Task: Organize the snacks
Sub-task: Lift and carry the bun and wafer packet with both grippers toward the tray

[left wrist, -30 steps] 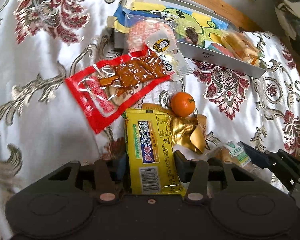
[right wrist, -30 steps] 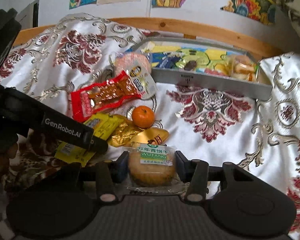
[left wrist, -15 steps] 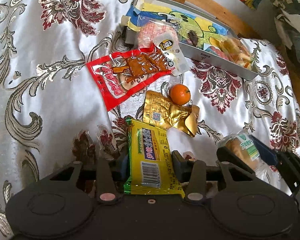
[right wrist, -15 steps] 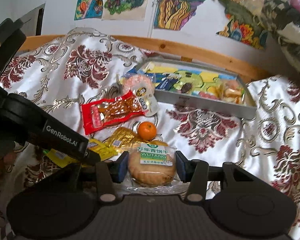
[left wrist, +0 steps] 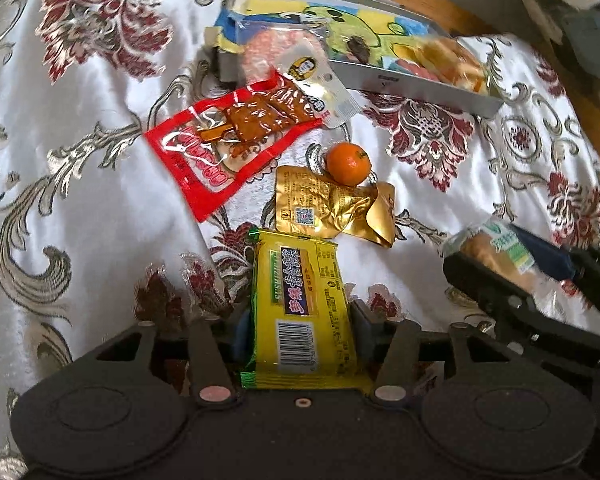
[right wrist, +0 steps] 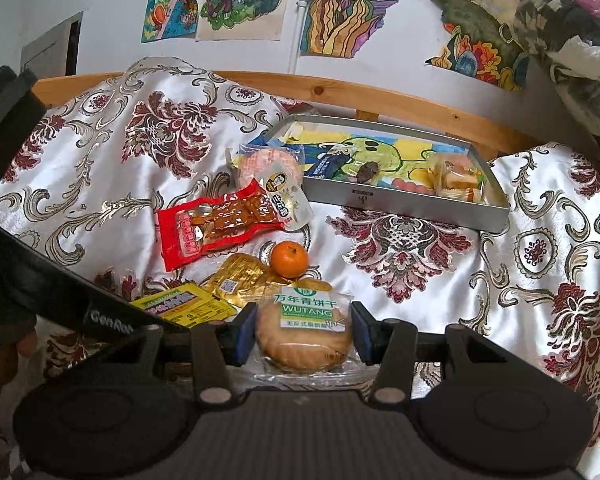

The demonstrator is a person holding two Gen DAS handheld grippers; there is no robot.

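My left gripper (left wrist: 300, 330) is shut on a yellow snack packet (left wrist: 302, 308), held above the patterned cloth. The right gripper (right wrist: 302, 332) is shut on a round wrapped biscuit (right wrist: 302, 338) with a green and white label, which also shows at the right of the left wrist view as the biscuit (left wrist: 490, 254). On the cloth lie a gold packet (left wrist: 328, 208), a small orange (left wrist: 348, 163), a red packet of brown pieces (left wrist: 228, 144) and a clear pink packet (left wrist: 288, 56). A grey tin tray (right wrist: 404, 206) at the back holds a few snacks.
A wooden rail (right wrist: 380, 106) runs behind the tray, with painted pictures (right wrist: 356, 4) on the wall above. The left gripper's body (right wrist: 60, 280) crosses the left of the right wrist view. Bare cloth (left wrist: 80, 184) stretches to the left of the snacks.
Both grippers have risen and drawn back from the pile with their snacks held. The gold packet, once partly under the yellow packet, now lies fully uncovered.
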